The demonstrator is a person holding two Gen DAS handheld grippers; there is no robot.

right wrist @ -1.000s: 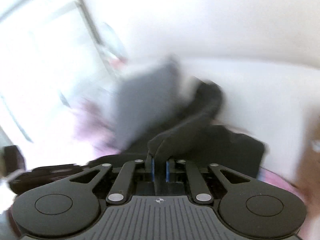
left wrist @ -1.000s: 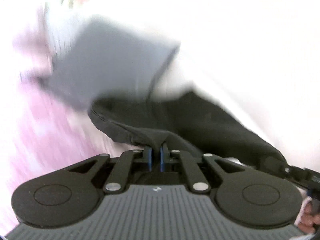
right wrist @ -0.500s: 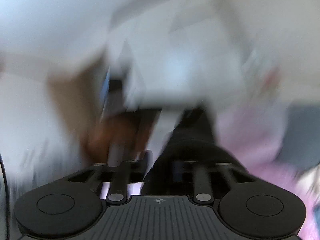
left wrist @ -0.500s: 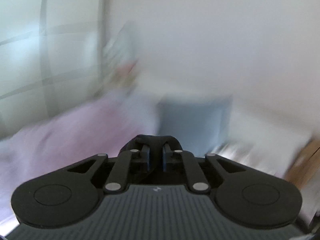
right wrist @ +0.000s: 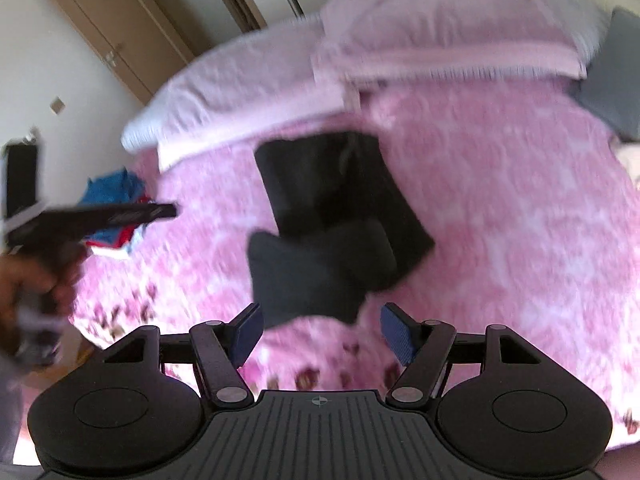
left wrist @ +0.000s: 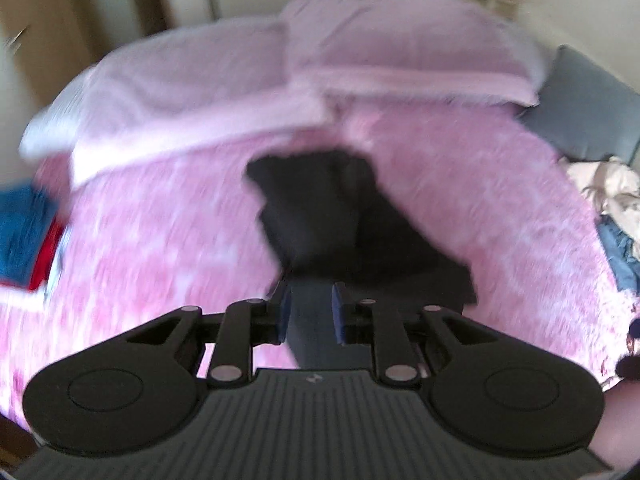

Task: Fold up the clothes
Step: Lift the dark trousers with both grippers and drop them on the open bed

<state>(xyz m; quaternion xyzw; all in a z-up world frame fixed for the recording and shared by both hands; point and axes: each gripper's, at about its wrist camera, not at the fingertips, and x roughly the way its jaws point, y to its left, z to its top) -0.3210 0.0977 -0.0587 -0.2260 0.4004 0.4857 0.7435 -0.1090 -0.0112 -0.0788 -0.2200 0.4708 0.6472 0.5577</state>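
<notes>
Bed: pink floral bedspread fills both views, now steady below the grippers; half a second ago both cameras showed only blurred wall and swinging cloth.
Pillows: two pale pink pillows at the head, well beyond the garment.
Garment: black garment lies spread mid-bed with its near end bunched and doubled over; a second ago it hung in the air between both grippers. I judge it has just been flung out flat, which readies it for folding, though the crumpled near edge would need smoothing.
Changed grip, right: right gripper stands wide open with nothing between its blue pads, hovering just short of the garment's near edge; earlier it was pinched on the cloth.
Changed grip, left: left gripper has its pads drawn part way in, with dark cloth between them. Whether they press the cloth or it merely lies between them, I cannot tell; the gap looks wider than a second ago.
Cushion: grey cushion at the right edge, apart from the garment.
Other clothes: blue and red pile at the left edge, beige and denim heap at the right; both leave the middle free.
Obstacles: nothing lies on the garment; motion blur hides its seams and outline.
</notes>
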